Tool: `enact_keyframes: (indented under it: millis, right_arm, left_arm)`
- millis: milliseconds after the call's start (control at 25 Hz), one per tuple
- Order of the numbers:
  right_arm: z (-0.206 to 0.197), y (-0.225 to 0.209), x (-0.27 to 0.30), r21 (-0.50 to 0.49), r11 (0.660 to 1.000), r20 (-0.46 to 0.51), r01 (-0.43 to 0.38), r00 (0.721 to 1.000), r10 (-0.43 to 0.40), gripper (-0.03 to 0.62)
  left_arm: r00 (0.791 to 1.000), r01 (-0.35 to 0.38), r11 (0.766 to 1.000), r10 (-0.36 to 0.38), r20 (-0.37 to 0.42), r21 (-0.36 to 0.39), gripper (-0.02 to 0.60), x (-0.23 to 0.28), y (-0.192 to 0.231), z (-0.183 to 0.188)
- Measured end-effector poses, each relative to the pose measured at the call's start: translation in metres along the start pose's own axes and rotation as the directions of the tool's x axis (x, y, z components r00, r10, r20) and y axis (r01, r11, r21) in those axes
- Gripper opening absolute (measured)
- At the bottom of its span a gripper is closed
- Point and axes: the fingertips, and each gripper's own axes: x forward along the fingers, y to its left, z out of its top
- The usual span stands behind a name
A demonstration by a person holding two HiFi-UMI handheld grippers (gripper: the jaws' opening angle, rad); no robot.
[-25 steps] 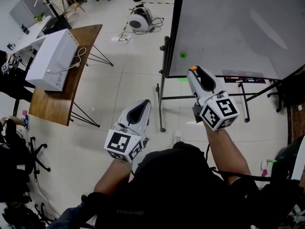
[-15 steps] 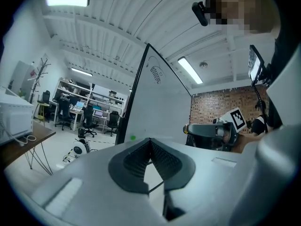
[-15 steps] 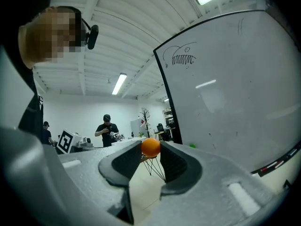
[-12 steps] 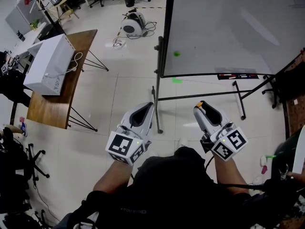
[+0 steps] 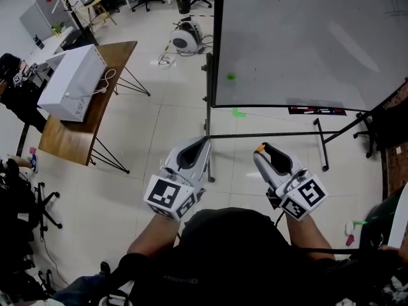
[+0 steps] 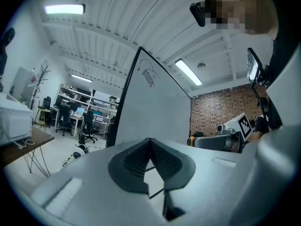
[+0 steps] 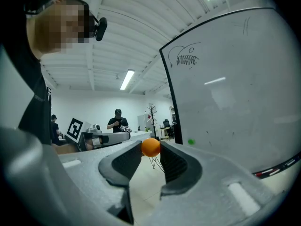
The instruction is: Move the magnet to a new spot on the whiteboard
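As right gripper pinches orange magnet, whiteboard stands apart

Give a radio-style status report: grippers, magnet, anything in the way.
Left gripper shut, empty. Right gripper shut on orange magnet, held off the whiteboard. Green magnet sits low on board. Nothing between orange magnet and board.

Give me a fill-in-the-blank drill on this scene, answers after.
1. The right tongs grip an ___ magnet.
2. The left tongs hold ___.
3. A ___ dot sits on the whiteboard.
Answers: orange; nothing; green.
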Motion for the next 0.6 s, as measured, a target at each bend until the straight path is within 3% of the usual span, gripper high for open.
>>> enact_keyframes:
  millis: [320,600]
  right_arm:
    - [0.011,-0.013,-0.015,-0.002,1.0,0.031,-0.02,0.999,0.02,0.11]
    - [0.009,-0.015,-0.024,-0.007,1.0,0.034,-0.027,0.999,0.027,0.11]
  left_arm:
    - [0.999,-0.051,0.999,0.051,-0.009,0.006,0.013,0.008,-0.02,-0.009]
    - [0.999,-0.042,0.998,0.043,-0.032,0.036,0.014,0.01,-0.03,-0.009]
